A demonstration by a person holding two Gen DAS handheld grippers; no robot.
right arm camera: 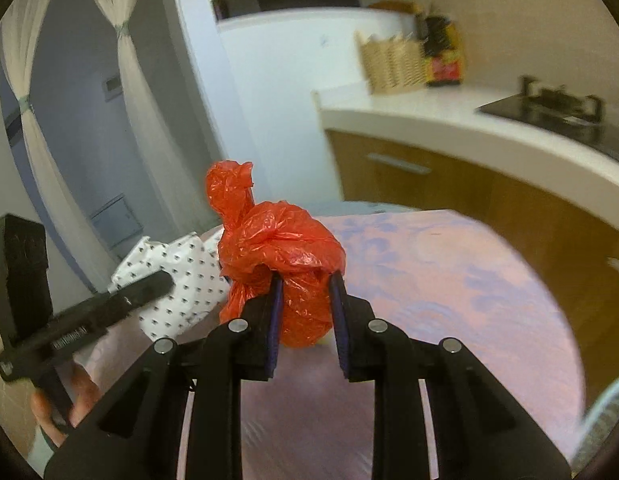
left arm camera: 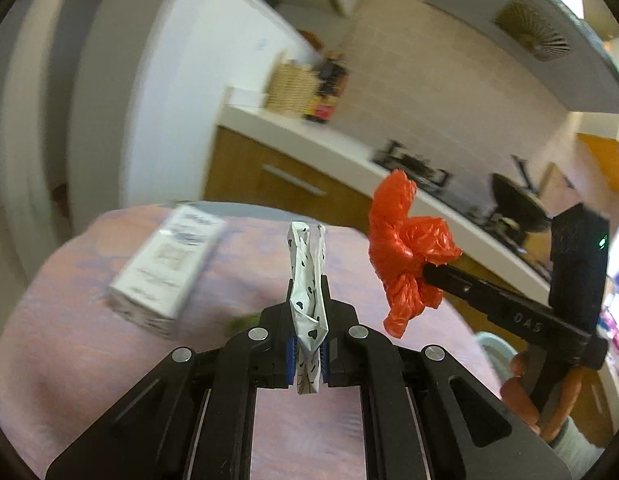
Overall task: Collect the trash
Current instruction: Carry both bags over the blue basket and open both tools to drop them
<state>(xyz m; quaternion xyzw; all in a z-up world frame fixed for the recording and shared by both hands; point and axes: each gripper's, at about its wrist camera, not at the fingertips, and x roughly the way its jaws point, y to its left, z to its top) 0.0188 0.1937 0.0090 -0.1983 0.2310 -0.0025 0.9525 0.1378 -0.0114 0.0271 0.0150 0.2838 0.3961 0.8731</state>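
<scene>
Low in the middle of the left wrist view, the left gripper [left arm camera: 309, 320] has its jaws nearly together, pinching one folded white wrapper with black heart marks [left arm camera: 307, 280] that stands upright between the blue pads. At the right of that frame the right gripper [left arm camera: 431, 270] reaches in from the side with one crumpled orange plastic bag [left arm camera: 405, 248] at its tip, held clear above the pink cloth [left arm camera: 69, 360] that covers the worktop. Fingertips [left arm camera: 521, 396] of the person's hand show under that gripper's handle at the lower right. One white carton with printed text [left arm camera: 169, 268], blurred, lies on the pink cloth at the left of the frame, apart from both grippers.

Seen from the right wrist camera, the same orange plastic bag [right arm camera: 285, 264] sits between the right gripper's [right arm camera: 305, 292] pads, its jaws set narrow and pressing on its lower bulge, while a twisted end sticks up above. The white wrapper [right arm camera: 181, 280] shows at the left, gripped by the left gripper [right arm camera: 165, 280], with a hand [right arm camera: 65, 408] at the lower left corner.

Behind, one white kitchen counter [right arm camera: 409, 112] carries one woven basket [right arm camera: 389, 62] and one black hob [right arm camera: 549, 108].
</scene>
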